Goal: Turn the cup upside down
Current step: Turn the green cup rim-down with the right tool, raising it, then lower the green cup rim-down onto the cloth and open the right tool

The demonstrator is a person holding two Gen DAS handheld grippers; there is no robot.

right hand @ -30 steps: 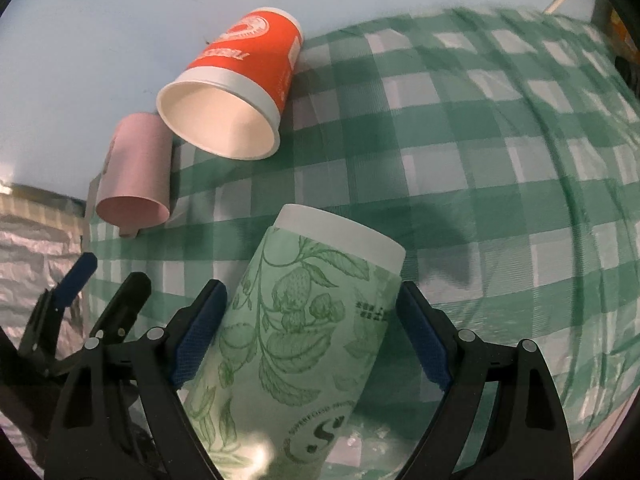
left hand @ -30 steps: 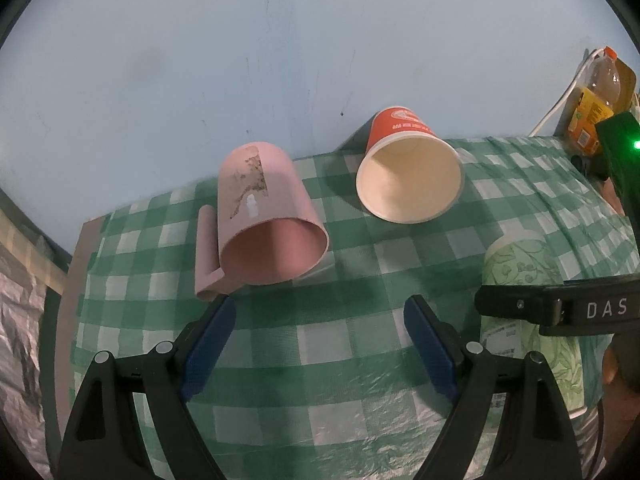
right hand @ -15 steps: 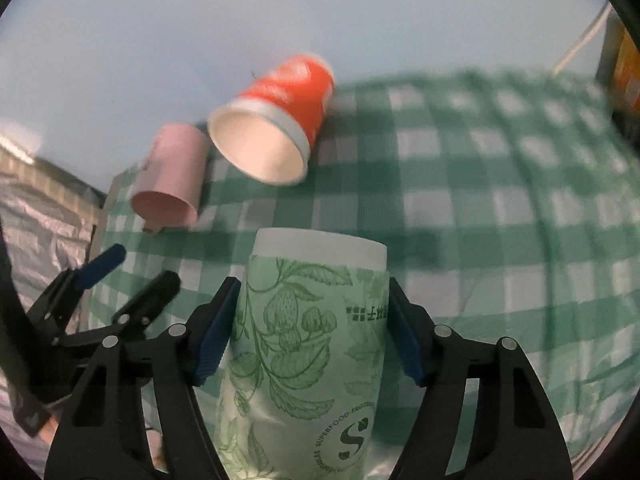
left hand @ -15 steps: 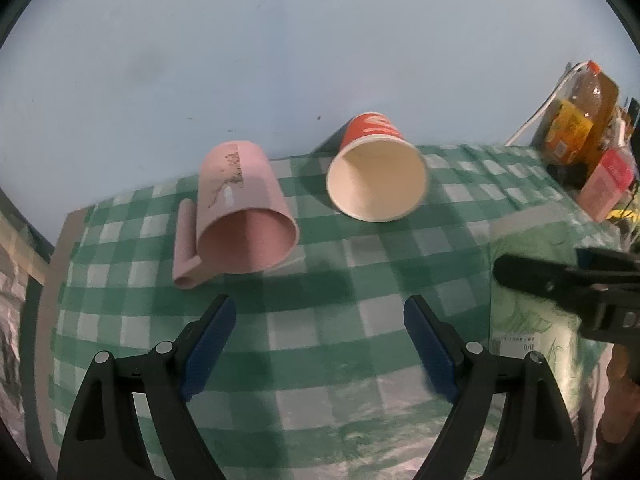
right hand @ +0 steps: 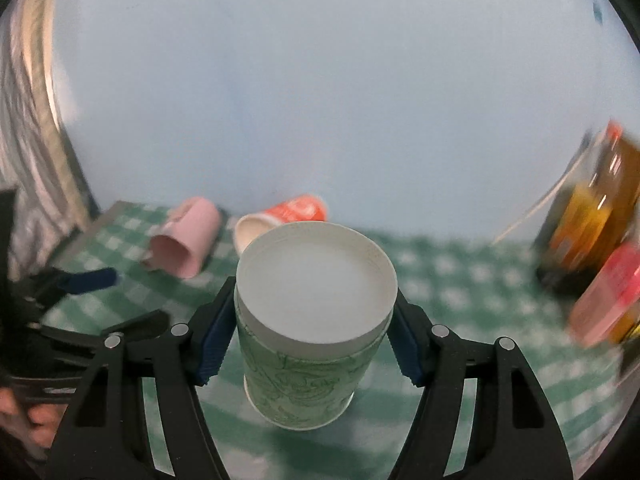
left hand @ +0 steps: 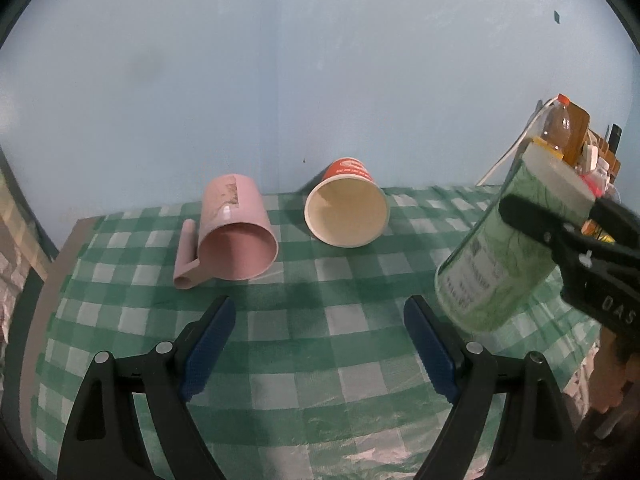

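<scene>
My right gripper (right hand: 312, 344) is shut on a green leaf-patterned paper cup (right hand: 304, 372) and holds it in the air above the checked tablecloth (right hand: 460, 308), its white flat bottom towards the camera and its mouth pointing down. The cup also shows tilted at the right of the left wrist view (left hand: 500, 248), with the right gripper (left hand: 576, 240) clamped on it. My left gripper (left hand: 320, 344) is open and empty, low over the cloth (left hand: 320, 360).
A pink mug (left hand: 232, 236) and an orange paper cup (left hand: 348, 208) lie on their sides near the blue wall. Bottles and boxes (left hand: 568, 140) stand at the far right edge, and they also show in the right wrist view (right hand: 592, 240).
My right gripper closed on the green cup, lifted it off the table and turned it so its bottom faces up. The left gripper drew back a little and stayed open.
</scene>
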